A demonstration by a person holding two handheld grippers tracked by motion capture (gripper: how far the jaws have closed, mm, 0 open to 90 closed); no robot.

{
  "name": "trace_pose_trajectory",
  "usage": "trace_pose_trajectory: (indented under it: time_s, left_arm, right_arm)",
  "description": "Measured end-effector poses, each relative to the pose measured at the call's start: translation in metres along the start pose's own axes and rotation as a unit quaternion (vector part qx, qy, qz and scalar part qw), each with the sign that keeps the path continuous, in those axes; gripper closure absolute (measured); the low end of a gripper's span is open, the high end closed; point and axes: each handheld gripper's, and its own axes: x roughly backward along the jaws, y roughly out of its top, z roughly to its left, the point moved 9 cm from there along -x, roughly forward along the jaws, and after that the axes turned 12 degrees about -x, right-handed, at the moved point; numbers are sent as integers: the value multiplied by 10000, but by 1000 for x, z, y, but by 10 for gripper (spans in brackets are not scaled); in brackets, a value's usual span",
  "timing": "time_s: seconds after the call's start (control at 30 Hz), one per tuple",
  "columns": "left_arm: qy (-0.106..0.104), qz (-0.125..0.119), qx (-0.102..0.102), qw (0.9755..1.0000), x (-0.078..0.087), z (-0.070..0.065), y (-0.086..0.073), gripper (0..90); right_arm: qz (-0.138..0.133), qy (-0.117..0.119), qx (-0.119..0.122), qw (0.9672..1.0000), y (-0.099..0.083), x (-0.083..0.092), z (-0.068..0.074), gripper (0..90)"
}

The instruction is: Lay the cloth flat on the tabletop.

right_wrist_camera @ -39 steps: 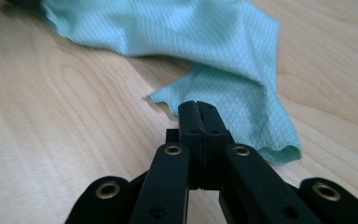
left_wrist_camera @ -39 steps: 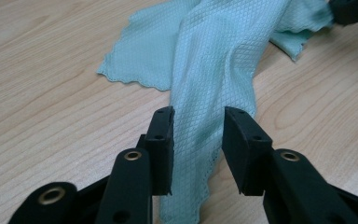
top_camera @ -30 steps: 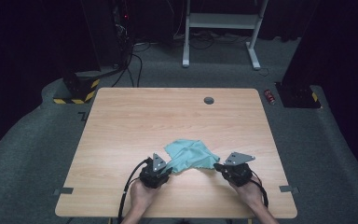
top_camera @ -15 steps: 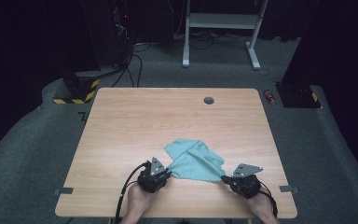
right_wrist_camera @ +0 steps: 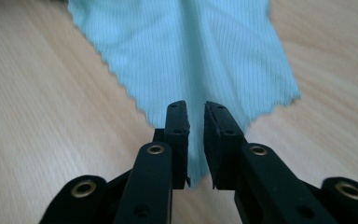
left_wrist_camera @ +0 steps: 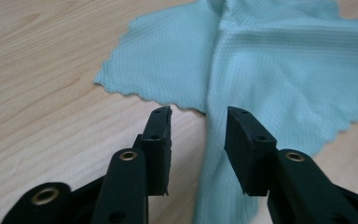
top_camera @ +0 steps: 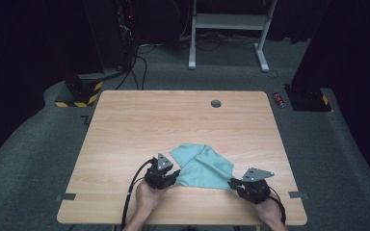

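On the near half of the table (top_camera: 125, 125), the teal cloth (top_camera: 203, 166) lies mostly flat with one fold running through its middle. Both grippers sit at its near corners and both have just been opening.

Left gripper (left_wrist_camera: 198, 122): jaws spread, gap clearly visible. A strip of cloth runs between them but the pads don't press it, so it's released. In the high view it sits at the cloth's 8 o'clock corner (top_camera: 169, 174).

Right gripper (right_wrist_camera: 196, 114): jaws only slightly apart, narrow gap. The cloth's pointed corner lies under and between them, and I read it as let go, not pinched. In the high view it's at the cloth's 4 o'clock corner (top_camera: 233, 183).

My read is that the step is a release after laying the cloth down. To do it well:
- open the right jaws wider before moving, since the gap is tight and could snag the corner
- back both grippers straight toward 6 o'clock, low and level, with no lift until they're clear of the zigzag hem
- move both together so the cloth doesn't skew
- the centre fold remains and needs a re-grip if flat is the goal
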Motion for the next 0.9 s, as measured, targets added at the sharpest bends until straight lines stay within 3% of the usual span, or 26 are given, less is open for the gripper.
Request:
trace_pose_trajectory:
  time_s: [0.07,0.3,0.47,0.77,0.9]
  left_arm:
    - [69,60,12,10000,-8,4,5,586]
    - [294,164,340,9989,-28,22,16,553]
    - [420,327,209,9984,-38,25,21,525]
    - [486,504,220,9973,-46,32,16,522]
    - [333,428,185,9984,-47,28,17,613]
  right_arm:
    - [-74,-22,-39,10000,6,-6,0,776]
    - [-188,-172,-285,9993,14,-30,-4,740]
    - [-171,-311,-340,9988,12,-35,-10,706]
    - [-159,-395,-251,9988,10,-39,-11,651]
    - [-134,-438,-172,9988,9,-39,-9,628]
